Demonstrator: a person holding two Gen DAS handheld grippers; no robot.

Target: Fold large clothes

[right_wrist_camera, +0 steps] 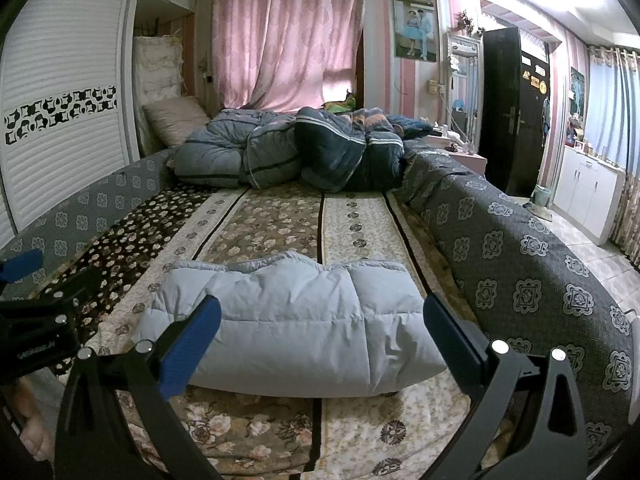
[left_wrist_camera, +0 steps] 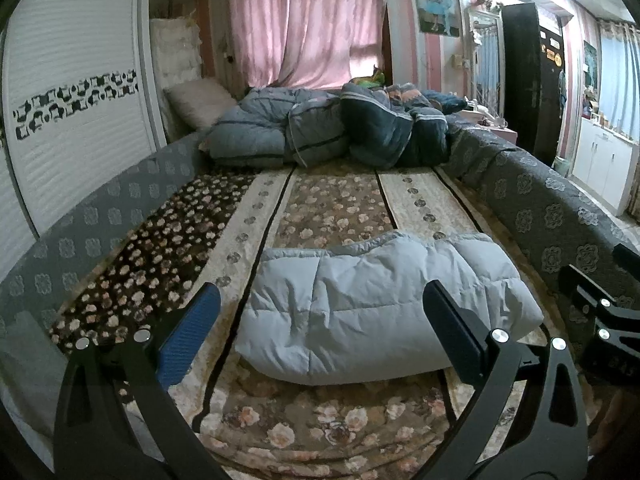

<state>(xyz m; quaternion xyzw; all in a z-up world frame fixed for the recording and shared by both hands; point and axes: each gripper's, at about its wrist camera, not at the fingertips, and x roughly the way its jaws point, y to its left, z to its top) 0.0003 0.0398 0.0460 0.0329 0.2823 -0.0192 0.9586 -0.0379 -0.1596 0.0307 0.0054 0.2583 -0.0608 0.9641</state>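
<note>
1. Now the pale blue padded jacket lies folded into a bundle on the floral bedspread, near the bed's foot.
2. Left gripper hangs spread wide, holding nothing.
3. Right gripper is likewise spread, empty, above the jacket's near edge.

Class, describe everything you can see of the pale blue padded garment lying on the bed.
The pale blue padded garment is a puffy, quilted piece with stitched seams, looking like soft down-filled fabric. It is folded into a thick, roughly rectangular bundle, lying flat on the floral bedspread near the bed's foot. Neither open gripper touches it.
</note>
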